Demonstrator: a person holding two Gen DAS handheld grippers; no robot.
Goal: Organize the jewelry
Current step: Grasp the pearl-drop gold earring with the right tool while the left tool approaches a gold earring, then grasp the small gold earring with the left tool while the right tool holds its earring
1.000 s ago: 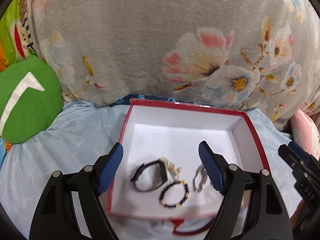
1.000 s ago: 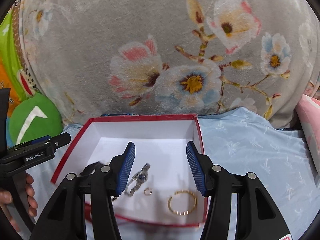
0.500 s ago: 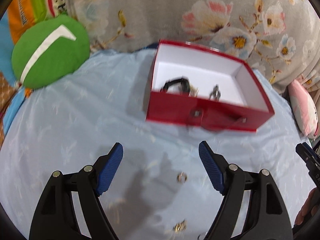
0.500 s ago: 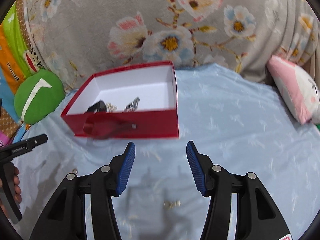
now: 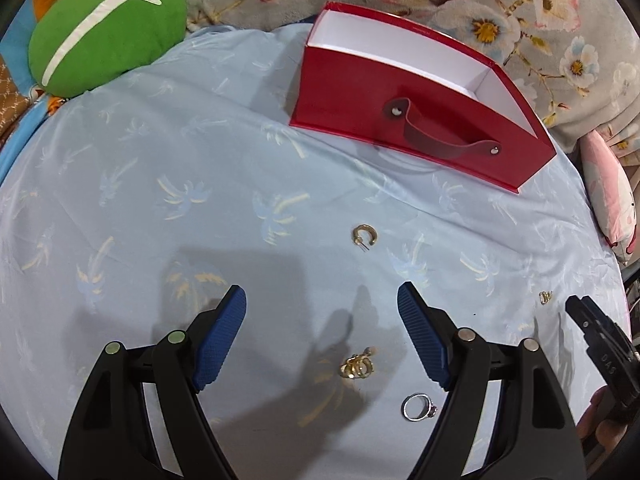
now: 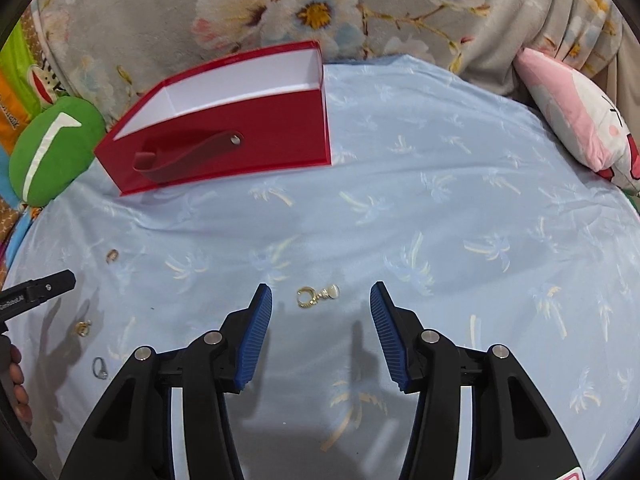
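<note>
A: Left gripper (image 5: 321,332), left wrist view: jaws wide apart, empty. A gold earring cluster (image 5: 357,366) lies between the fingers; a silver ring (image 5: 418,407) sits nearer its right finger; a gold hoop earring (image 5: 364,236) lies ahead, the red box (image 5: 420,120) beyond.

B: Right gripper (image 6: 321,330), right wrist view: jaws closing, nothing pressed yet. A gold pearl earring (image 6: 318,295) lies just ahead, between the tips. Best lower squarely onto the blue sheet (image 6: 440,200), then pinch.

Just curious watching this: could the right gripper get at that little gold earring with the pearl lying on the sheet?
Probably yes. The right gripper is empty, jaws closing, and the earring lies just ahead of it on bare sheet.
</note>
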